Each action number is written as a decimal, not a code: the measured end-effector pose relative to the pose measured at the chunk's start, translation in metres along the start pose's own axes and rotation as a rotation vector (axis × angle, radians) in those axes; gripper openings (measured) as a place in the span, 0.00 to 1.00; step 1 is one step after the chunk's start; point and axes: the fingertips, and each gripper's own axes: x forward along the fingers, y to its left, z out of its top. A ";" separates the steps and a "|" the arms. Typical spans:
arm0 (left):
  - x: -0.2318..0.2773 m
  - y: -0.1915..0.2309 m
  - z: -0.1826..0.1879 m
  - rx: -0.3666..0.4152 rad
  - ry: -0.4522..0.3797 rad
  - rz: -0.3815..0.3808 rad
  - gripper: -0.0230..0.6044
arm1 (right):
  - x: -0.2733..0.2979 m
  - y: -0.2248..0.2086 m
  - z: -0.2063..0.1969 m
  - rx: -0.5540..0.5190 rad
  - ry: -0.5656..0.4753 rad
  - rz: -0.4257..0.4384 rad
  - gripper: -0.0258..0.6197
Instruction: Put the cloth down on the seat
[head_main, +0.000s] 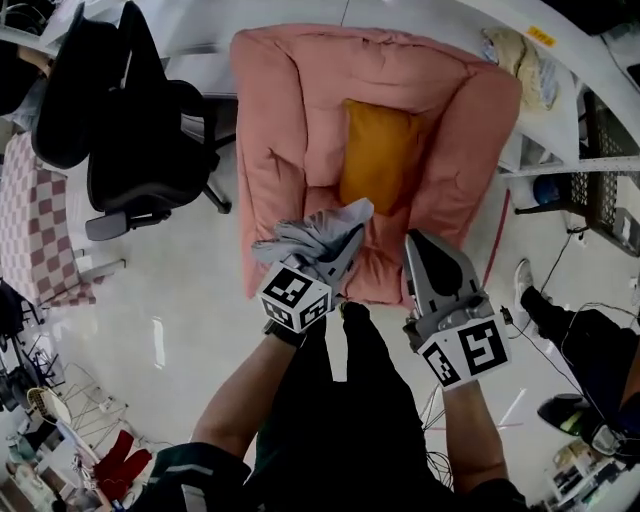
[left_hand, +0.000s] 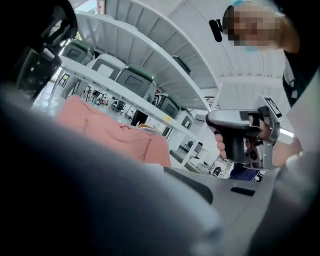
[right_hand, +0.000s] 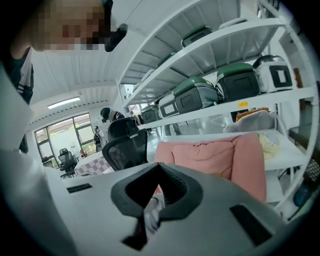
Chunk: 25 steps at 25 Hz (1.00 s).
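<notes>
Glossy pale floor (head_main: 180, 330) spreads under a plump pink padded armchair (head_main: 290, 110) that sits at twelve o'clock from the person, with a square orange cushion (head_main: 378, 155) lying against its back. At ten o'clock stands a black mesh office chair (head_main: 140, 150), and past it, at nine, is a table draped in a pink-and-white checked cover (head_main: 35, 220). White shelving (right_hand: 225, 47) loaded with green-lidded appliances runs behind the armchair. The crumpled grey-and-white cloth (head_main: 310, 235) is bunched in the left gripper (head_main: 345, 252), whose jaws are clamped tight on it. It hangs over the front of the seat at six o'clock from the cushion, and I cannot tell whether it touches the seat. Its folds smother most of the left gripper view. The right gripper (head_main: 418, 245) is at three o'clock from the cloth, over the seat's front right corner and apart from it. Its jaw tips are pressed together and grip nothing I can make out.
</notes>
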 end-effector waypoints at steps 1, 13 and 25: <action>0.005 0.014 -0.008 -0.014 0.009 0.009 0.05 | 0.007 -0.003 -0.009 0.007 0.016 -0.007 0.04; 0.066 0.131 -0.085 -0.149 0.120 0.055 0.10 | 0.075 -0.030 -0.095 0.105 0.111 -0.047 0.04; 0.103 0.189 -0.114 -0.373 0.340 0.013 0.54 | 0.094 -0.046 -0.113 0.157 0.152 -0.066 0.04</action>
